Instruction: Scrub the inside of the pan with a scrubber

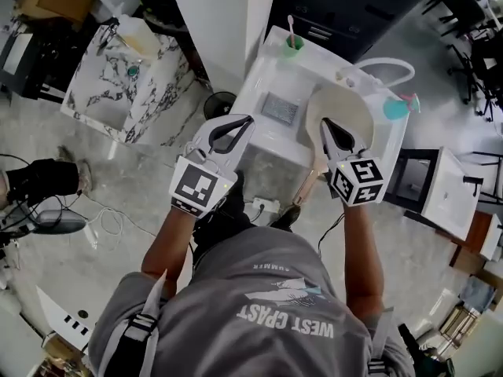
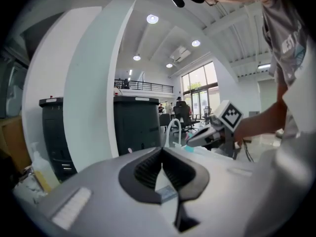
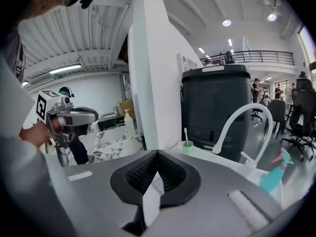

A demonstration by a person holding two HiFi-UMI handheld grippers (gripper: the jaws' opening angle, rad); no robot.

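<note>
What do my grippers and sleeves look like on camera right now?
The left gripper and right gripper share pale grey bodies, black ribbed pads and a white cube with black square markers each. The T-shirt is grey and short-sleeved.

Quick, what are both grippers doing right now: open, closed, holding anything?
Left gripper: closed, holding nothing.
Right gripper: closed, holding nothing.

Green cup, teal spray bottle, white faucet, marble-patterned table.
</note>
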